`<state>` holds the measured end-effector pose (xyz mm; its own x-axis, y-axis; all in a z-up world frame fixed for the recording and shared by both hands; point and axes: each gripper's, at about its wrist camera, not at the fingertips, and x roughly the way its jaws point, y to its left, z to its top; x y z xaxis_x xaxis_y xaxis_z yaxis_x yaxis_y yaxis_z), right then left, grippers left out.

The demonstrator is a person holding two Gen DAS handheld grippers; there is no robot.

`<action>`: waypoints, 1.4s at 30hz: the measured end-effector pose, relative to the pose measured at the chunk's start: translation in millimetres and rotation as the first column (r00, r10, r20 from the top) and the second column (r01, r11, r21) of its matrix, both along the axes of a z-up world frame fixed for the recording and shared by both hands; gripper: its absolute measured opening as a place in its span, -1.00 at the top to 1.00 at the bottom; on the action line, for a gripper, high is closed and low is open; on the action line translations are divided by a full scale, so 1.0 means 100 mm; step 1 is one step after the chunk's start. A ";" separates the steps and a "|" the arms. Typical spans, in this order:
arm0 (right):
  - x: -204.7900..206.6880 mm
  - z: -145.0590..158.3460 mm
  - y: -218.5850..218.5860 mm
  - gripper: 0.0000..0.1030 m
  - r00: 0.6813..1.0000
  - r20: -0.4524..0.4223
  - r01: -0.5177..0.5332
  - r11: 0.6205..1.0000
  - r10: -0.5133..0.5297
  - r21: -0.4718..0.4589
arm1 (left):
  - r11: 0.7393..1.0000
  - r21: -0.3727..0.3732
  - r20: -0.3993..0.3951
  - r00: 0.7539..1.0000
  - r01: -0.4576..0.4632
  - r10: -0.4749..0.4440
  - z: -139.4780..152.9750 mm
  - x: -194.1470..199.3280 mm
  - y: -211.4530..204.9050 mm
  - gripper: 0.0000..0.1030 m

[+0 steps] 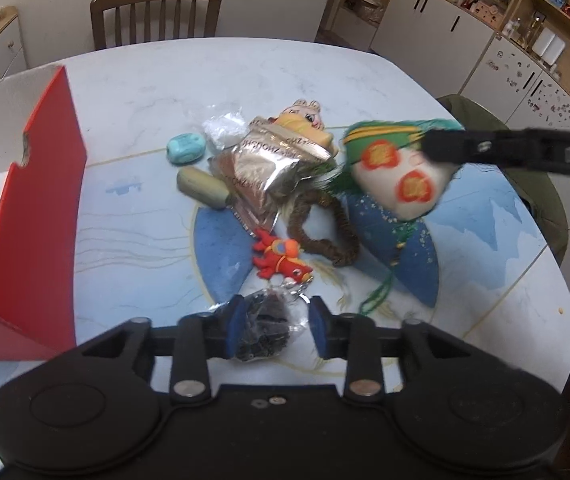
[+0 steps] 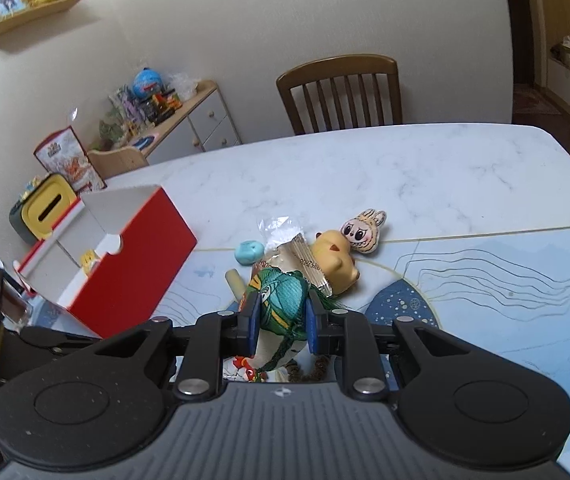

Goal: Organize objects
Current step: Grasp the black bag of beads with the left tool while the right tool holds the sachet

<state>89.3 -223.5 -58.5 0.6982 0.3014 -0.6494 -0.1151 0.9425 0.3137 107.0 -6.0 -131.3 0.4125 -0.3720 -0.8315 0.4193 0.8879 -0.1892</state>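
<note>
The right gripper (image 2: 283, 322) was clamped on the green-and-white fabric sachet (image 2: 281, 300), lifted above the clutter beside the red box (image 2: 145, 264), into which a carry was judged next.

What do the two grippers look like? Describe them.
Both are matte black plastic. The left gripper and right gripper each have two blue fingers on black linkage arms with silver pivot pins and round raised discs on the body. From the side, one arm bears raised lettering. No cables or sleeves show.
</note>
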 end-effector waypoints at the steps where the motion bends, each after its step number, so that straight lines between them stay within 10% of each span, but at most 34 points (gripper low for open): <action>1: -0.02 0.01 -0.02 0.59 1.000 0.000 0.007 1.000 -0.007 0.007 | 1.000 0.005 0.004 1.000 0.000 0.000 -0.01 -0.01 0.01 0.01; 4: -0.09 0.02 -0.06 0.59 1.000 -0.004 0.019 1.000 -0.019 0.015 | 1.000 0.025 0.041 0.999 0.005 -0.006 0.00 -0.05 0.02 -0.60; 9: -0.19 -0.01 -0.11 0.58 0.999 -0.023 0.039 0.999 -0.038 0.019 | 0.998 0.049 0.031 0.999 0.035 -0.036 -0.09 -0.02 -0.03 -0.59; 27: -0.25 -0.07 -0.11 0.58 0.998 -0.054 0.027 0.999 -0.026 0.017 | 0.996 0.070 -0.017 0.999 0.052 -0.051 -0.31 0.00 -0.08 0.21; 42: -0.28 0.18 -0.01 0.58 1.000 -0.009 0.026 0.999 -0.025 0.034 | 0.999 -0.032 -0.007 1.000 0.011 -0.012 0.19 -0.09 0.22 0.27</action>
